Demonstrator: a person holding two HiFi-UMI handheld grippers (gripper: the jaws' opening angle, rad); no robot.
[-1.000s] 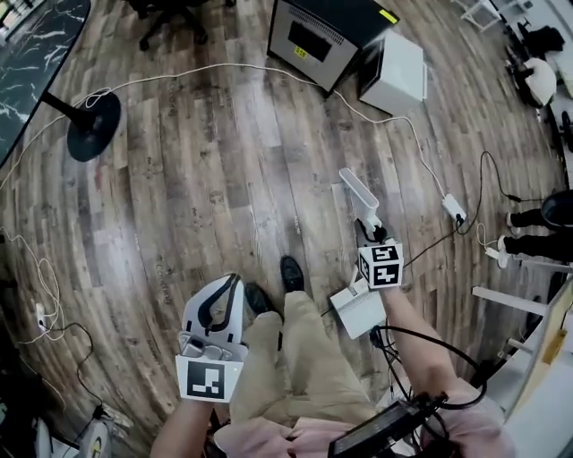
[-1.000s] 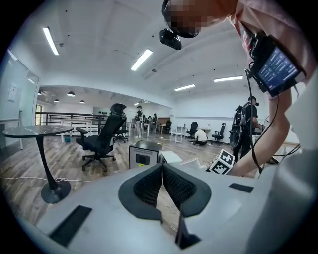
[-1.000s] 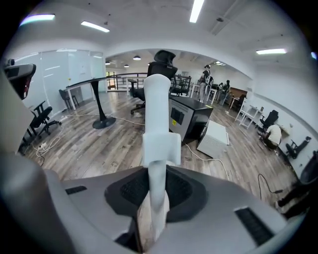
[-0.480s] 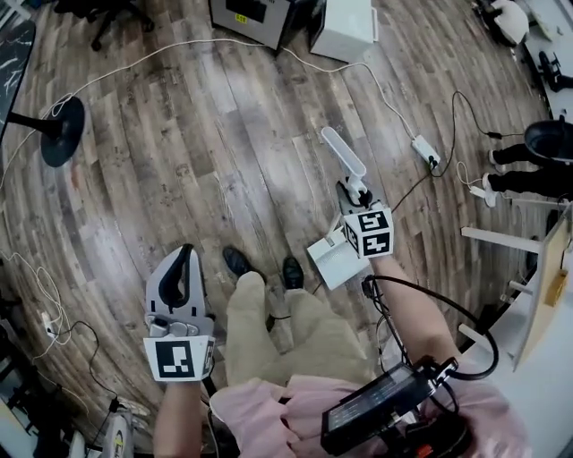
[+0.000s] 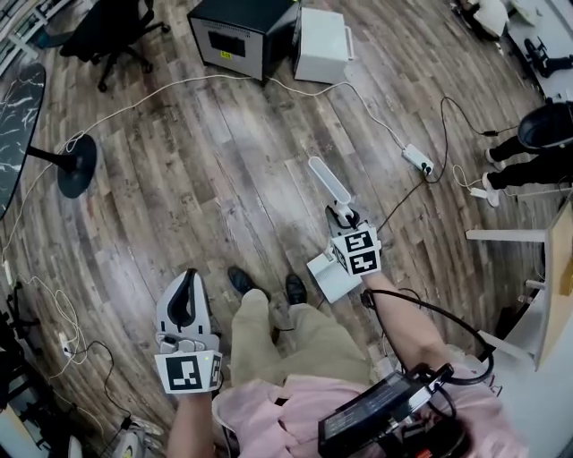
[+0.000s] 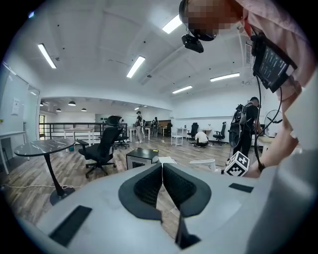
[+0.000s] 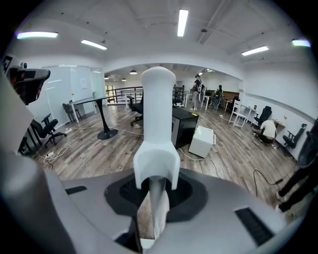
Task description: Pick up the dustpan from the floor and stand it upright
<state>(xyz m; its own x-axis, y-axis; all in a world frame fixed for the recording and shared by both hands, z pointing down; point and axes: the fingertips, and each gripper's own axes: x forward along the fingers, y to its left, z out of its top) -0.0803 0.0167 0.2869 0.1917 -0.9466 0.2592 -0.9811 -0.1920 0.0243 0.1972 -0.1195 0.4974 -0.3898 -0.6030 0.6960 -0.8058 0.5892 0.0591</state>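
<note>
The white dustpan hangs off the floor in my right gripper (image 5: 344,218), which is shut on the stem of its handle. In the head view the long handle (image 5: 327,185) points away from me, and the pan (image 5: 328,275) sits below the marker cube, close to my legs. The right gripper view has the handle (image 7: 158,124) rising straight out from between the jaws of that gripper (image 7: 154,193). My left gripper (image 5: 186,284) is at the lower left, shut, its pads (image 6: 149,183) pressed together on nothing.
A black cabinet (image 5: 240,36) and a white box (image 5: 322,45) stand at the far side. White cables run across the wooden floor to a power strip (image 5: 417,159). A round stand base (image 5: 76,170) is at the left, an office chair (image 5: 107,27) behind it. My shoes (image 5: 240,282) are below.
The head view has shifted, so the cabinet and box sit lower in the picture. The right gripper keeps the dustpan raised, handle pointing away. The left gripper stays shut at the lower left.
</note>
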